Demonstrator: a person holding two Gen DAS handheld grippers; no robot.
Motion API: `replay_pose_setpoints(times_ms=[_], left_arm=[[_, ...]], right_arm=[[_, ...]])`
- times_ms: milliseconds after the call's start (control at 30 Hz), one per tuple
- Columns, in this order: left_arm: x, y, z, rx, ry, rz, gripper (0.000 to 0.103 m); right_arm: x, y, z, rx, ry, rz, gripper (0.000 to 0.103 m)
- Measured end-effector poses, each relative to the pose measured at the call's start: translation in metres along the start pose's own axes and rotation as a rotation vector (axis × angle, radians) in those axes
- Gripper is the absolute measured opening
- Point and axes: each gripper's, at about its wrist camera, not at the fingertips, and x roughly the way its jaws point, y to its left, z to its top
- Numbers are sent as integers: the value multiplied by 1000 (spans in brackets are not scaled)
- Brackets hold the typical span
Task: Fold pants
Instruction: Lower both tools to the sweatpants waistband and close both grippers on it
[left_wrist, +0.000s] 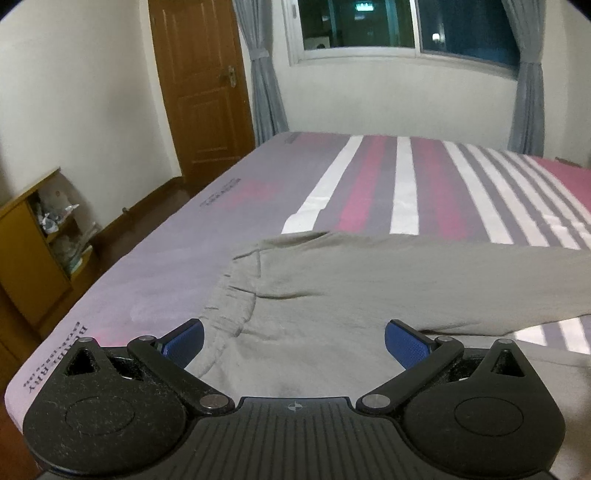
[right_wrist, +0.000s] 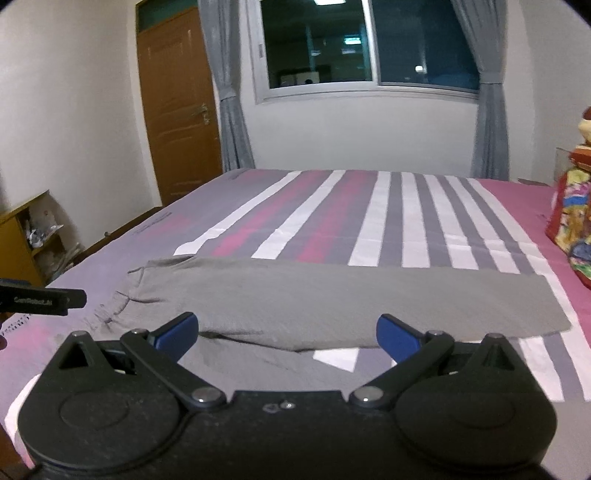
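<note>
Grey pants (left_wrist: 369, 288) lie flat across the striped bed, waistband to the left, legs stretching right. My left gripper (left_wrist: 294, 341) is open just above the waist end, its blue fingers (left_wrist: 183, 345) wide apart and empty. In the right wrist view the pants (right_wrist: 332, 299) lie crosswise with one leg on top and part of the other leg nearer. My right gripper (right_wrist: 287, 334) is open and empty above the near edge of the legs. The left gripper's body (right_wrist: 40, 297) shows at the left edge there.
The bed (left_wrist: 155, 266) has grey, white and pink stripes; its left edge drops to the floor. A wooden shelf unit (left_wrist: 33, 254) stands at the left wall by a brown door (left_wrist: 203, 85). A colourful bag (right_wrist: 572, 218) sits at the bed's right side.
</note>
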Motion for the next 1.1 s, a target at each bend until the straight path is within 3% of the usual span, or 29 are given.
replay_pose_setpoints(times_ms=[400,867,967,1100], left_arm=[[107,13,22,7,72,46,103],[249,58,29,-116,182,93,103],[268,72,29,-147,186,66,103],[296,85,25,-200,237,-39,103]], right_arm=[[106,4,16,-66,71,80,103],[256,25,29,-191,202,184,103],[283,27,36,-231,218,202,103],[317,25,47,-247,242,206,103]])
